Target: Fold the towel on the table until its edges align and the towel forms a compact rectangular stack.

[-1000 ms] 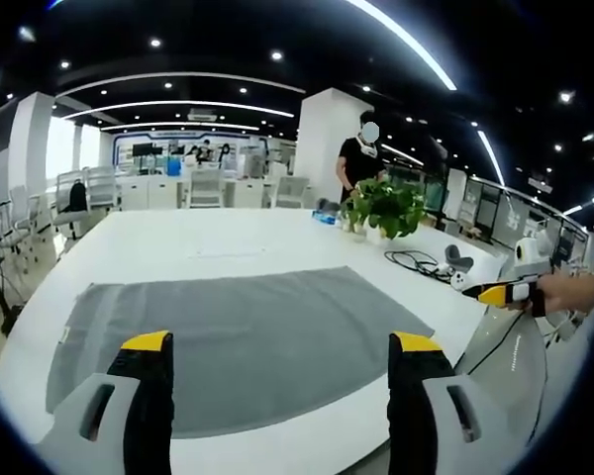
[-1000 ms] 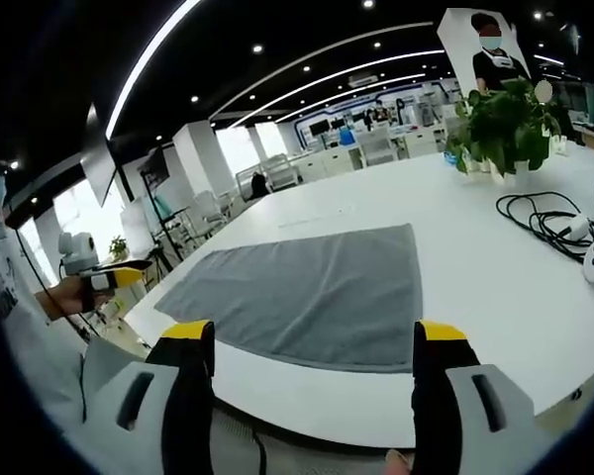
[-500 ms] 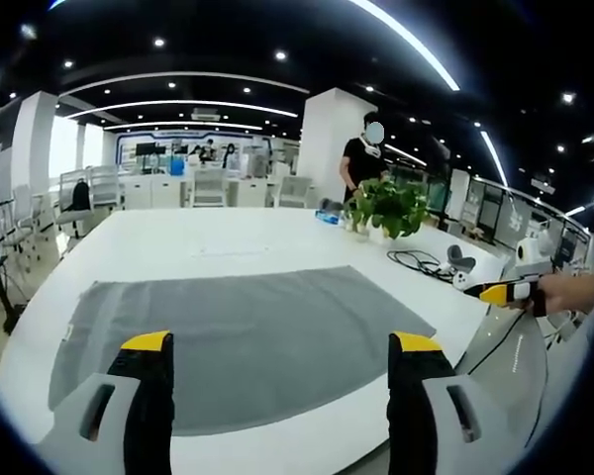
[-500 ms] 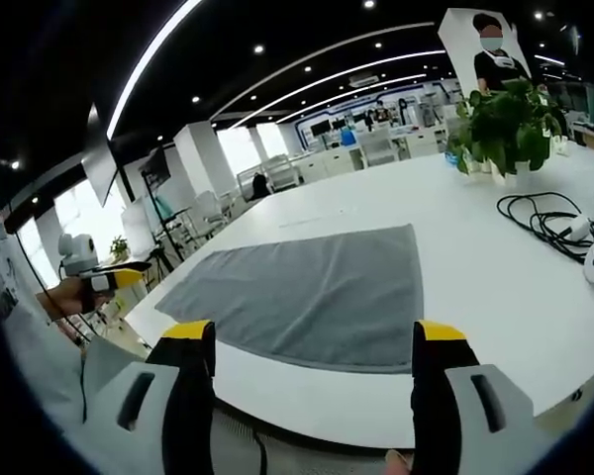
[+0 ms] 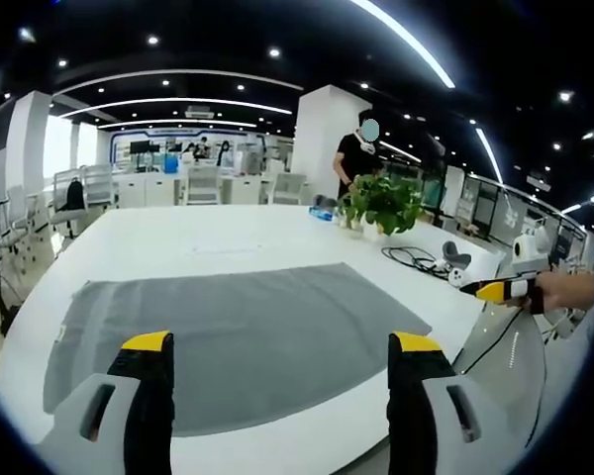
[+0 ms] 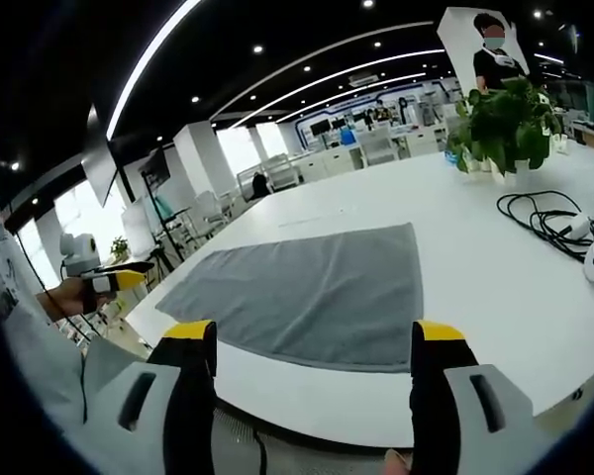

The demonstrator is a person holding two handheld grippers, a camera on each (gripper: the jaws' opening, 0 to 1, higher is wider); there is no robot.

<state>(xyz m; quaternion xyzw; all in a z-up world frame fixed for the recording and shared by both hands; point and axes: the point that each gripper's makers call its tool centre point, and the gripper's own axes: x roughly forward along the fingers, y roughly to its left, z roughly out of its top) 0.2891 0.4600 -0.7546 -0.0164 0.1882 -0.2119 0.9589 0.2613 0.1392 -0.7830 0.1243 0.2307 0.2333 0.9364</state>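
The grey towel lies flat and unfolded on the white table, ahead of both your claws, long axis running side to side; your left gripper and right gripper are wide apart, holding nothing, off its near edge; potted plant and black cable sit well clear beyond.

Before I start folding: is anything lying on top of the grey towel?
Nothing lies on the grey towel; it is spread flat and bare on the white table. Whatever is beneath it is covered and cannot be seen.
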